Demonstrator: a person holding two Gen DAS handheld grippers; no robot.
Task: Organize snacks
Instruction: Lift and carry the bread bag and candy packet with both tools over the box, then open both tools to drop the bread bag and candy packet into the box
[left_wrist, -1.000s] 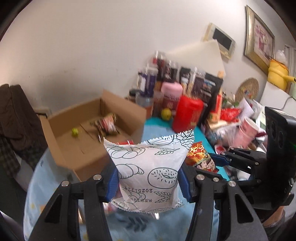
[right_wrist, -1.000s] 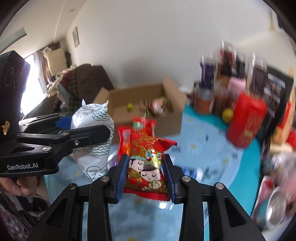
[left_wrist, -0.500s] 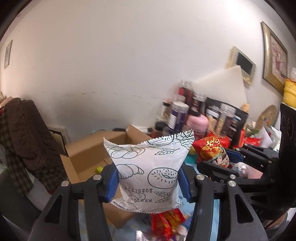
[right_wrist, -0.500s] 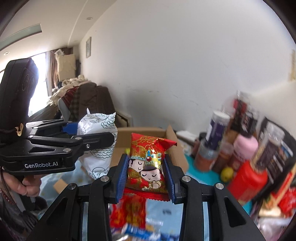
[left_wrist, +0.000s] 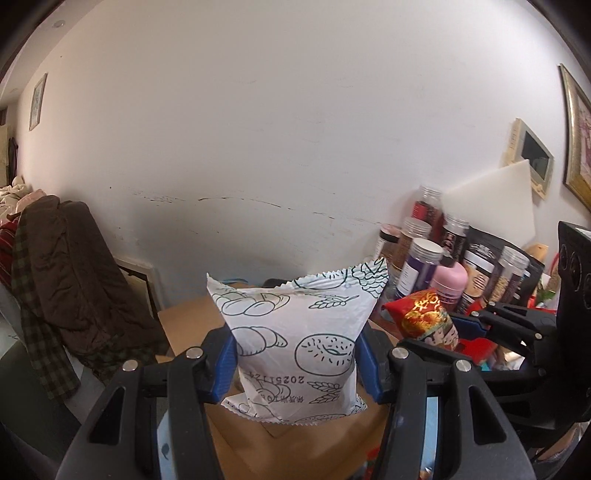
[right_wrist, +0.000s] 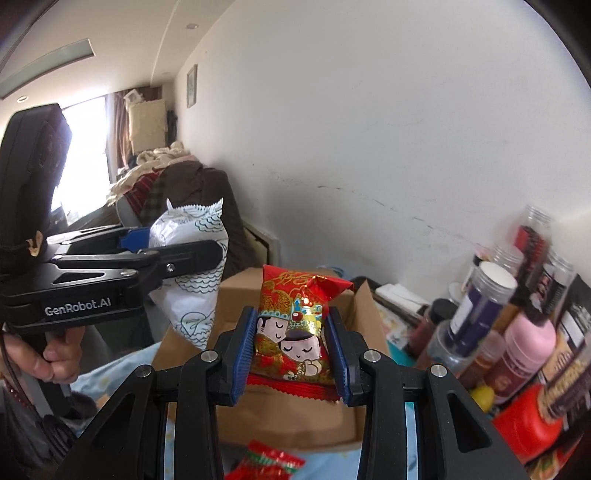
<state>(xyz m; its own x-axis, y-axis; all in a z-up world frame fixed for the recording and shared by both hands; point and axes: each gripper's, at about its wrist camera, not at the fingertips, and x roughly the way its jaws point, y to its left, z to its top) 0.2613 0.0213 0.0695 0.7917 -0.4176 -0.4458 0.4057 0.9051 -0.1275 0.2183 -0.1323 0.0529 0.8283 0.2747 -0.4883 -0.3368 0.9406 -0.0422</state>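
Nearest the left wrist camera, the left gripper (left_wrist: 295, 354) is clamped on a white bread packet (left_wrist: 295, 339) printed with line drawings of pastries; its blue pads (left_wrist: 223, 363) press the packet's two sides and hold it upright in the air. To its right, the right gripper (right_wrist: 290, 354) is clenched the same way on a red snack packet (right_wrist: 291, 332) showing two cartoon figures, also upright. A hand (right_wrist: 55, 354) grips the left tool's handle at the edge of the right wrist view.

Under and just beyond both packets sits an open cardboard box (right_wrist: 365, 317) on a light blue cloth (right_wrist: 122, 373). A red wrapper (right_wrist: 269, 461), blurred, lies on the cloth before the box; it is probably another snack.

Further right, jars and bottles (left_wrist: 428, 258) crowd against the white wall (left_wrist: 277, 129), a pink bottle (right_wrist: 524, 354) among them. A dark coat (left_wrist: 70, 273) hangs over furniture at the left.
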